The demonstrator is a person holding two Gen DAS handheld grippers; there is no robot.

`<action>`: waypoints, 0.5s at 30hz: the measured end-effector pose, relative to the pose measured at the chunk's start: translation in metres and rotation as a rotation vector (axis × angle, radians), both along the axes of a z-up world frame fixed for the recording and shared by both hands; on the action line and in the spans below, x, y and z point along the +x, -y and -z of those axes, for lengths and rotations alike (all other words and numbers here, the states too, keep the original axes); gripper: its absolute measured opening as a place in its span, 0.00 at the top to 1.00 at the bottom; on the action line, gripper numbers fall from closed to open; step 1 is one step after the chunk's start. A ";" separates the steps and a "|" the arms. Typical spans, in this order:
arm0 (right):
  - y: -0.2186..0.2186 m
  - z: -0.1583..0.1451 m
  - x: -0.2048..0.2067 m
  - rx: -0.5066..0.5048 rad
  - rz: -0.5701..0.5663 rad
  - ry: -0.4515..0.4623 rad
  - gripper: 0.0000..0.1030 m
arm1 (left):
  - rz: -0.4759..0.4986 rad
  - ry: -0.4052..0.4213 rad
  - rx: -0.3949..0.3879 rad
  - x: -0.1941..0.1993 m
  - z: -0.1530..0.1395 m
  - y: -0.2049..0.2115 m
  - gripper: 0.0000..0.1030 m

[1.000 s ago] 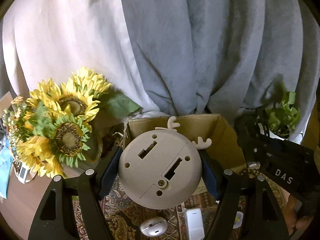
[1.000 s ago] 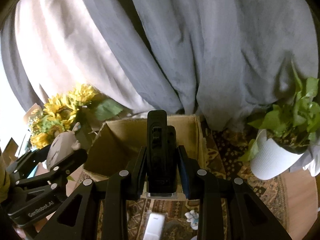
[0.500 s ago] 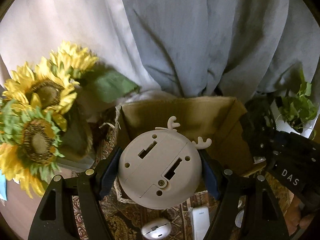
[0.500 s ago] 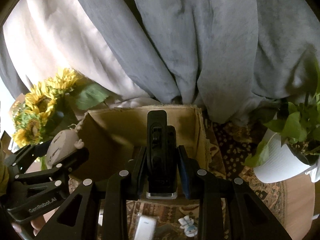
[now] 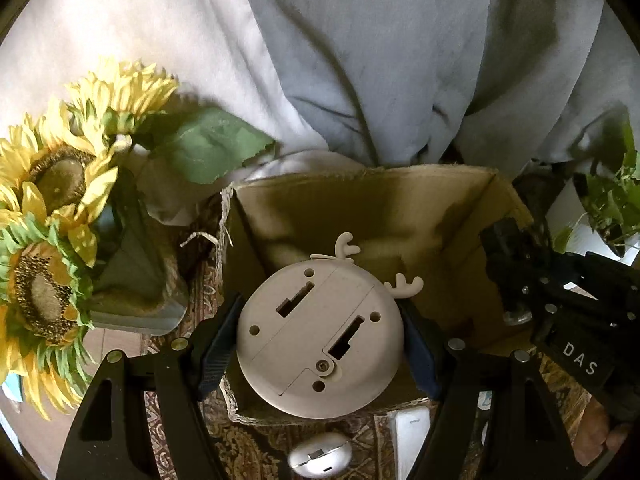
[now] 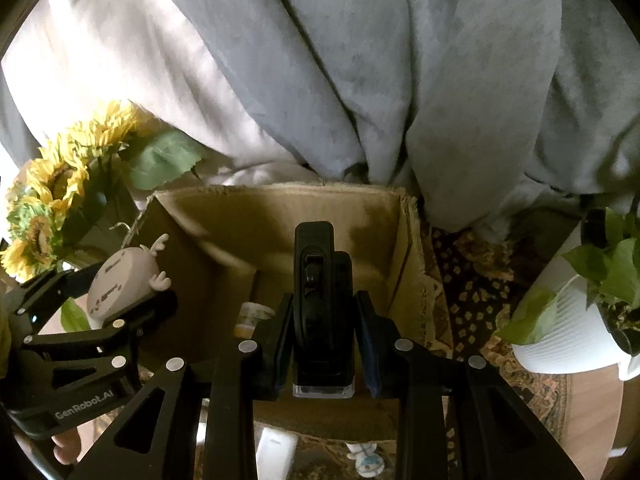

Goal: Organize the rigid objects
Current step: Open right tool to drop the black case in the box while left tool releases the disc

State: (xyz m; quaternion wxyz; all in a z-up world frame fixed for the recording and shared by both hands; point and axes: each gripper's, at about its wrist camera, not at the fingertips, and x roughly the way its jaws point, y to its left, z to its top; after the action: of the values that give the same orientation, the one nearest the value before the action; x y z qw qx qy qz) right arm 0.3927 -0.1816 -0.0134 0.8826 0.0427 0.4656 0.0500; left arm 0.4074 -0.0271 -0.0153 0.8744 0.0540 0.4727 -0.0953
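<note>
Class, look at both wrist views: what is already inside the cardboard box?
Inside the cardboard box, one small yellow-and-white item shows near the bottom. The black device in the right claw covers the rest of the floor.

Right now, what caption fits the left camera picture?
Left claw holds a beige antlered toy above the open cardboard box, beside sunflowers.

Two wrist fisheye views, both aimed forward and slightly down into one open cardboard box (image 5: 400, 200).

The left wrist view looks along its fingers from the box's near-left edge, close in, sunflowers (image 5: 52, 216) to its left. The right wrist view looks from the box's (image 6: 280, 216) near side, centred, potted plant (image 6: 576, 320) to its right. Both share the box, the grey curtain (image 6: 400, 60), the sunflowers (image 6: 52, 184), and each sees the other gripper at its edge.
</note>
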 end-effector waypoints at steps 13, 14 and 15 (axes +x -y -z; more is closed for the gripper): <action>-0.001 -0.017 -0.016 -0.034 0.004 0.083 0.57 | -0.001 0.111 0.003 -0.025 -0.021 -0.004 0.19; 0.000 -0.021 -0.019 -0.033 0.010 0.096 0.56 | -0.001 0.129 0.001 -0.029 -0.025 -0.005 0.19; 0.001 -0.025 -0.023 -0.029 0.016 0.110 0.55 | -0.001 0.142 0.000 -0.033 -0.028 -0.006 0.18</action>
State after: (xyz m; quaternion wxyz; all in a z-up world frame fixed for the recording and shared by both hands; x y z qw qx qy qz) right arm 0.3693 -0.1822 0.0114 0.9078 0.0310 0.4166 0.0386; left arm 0.3746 -0.0214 0.0125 0.9058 0.0605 0.4093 -0.0908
